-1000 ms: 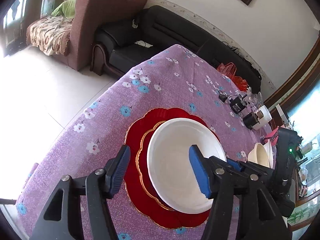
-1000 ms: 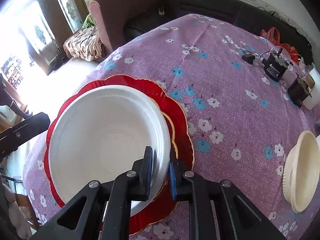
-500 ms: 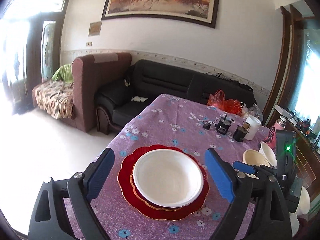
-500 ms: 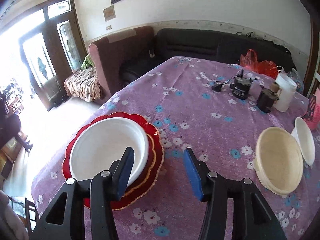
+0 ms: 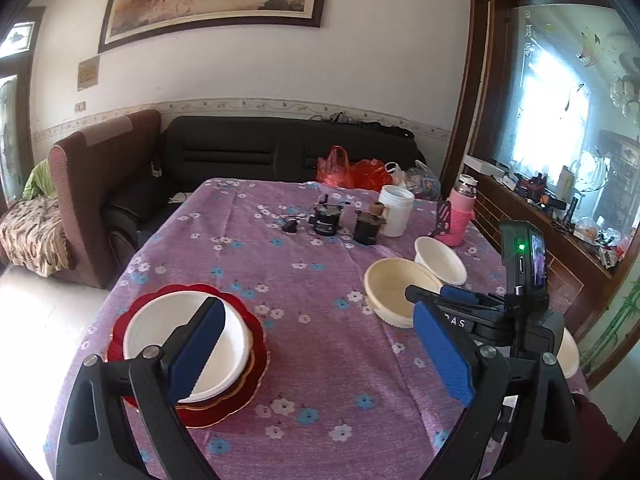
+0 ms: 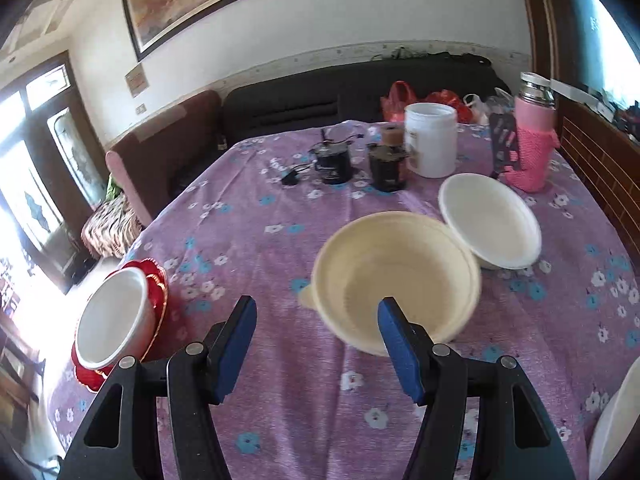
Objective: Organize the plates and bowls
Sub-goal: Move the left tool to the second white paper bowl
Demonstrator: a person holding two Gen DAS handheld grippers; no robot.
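Note:
A white bowl (image 5: 152, 336) rests on stacked red plates (image 5: 224, 412) at the table's near left; it also shows as the white bowl (image 6: 108, 320) on the red plates (image 6: 160, 292) in the right wrist view. My left gripper (image 5: 320, 344) hovers above the cloth, open wide and holding nothing. My right gripper (image 6: 318, 344) is open with its jaws still opening and only cloth between the pads. A cream bowl (image 6: 392, 276) lies just ahead of its right finger, beside a second white bowl (image 6: 492, 220). From the left wrist, the right gripper (image 5: 460, 300) overlaps the cream bowl (image 5: 392, 288).
At the far end of the purple flowered table stand a white jar (image 6: 430, 140), a pink bottle (image 6: 532, 148) and two small dark devices (image 6: 336, 164). Another white dish (image 6: 612, 432) sits at the near right edge. A black sofa (image 5: 280, 148) and brown armchair (image 5: 100, 184) stand behind.
The right gripper let go of the white bowl's rim and opened. The left gripper opened wider. Both drew back, rose and swung right, towards the cream bowl.

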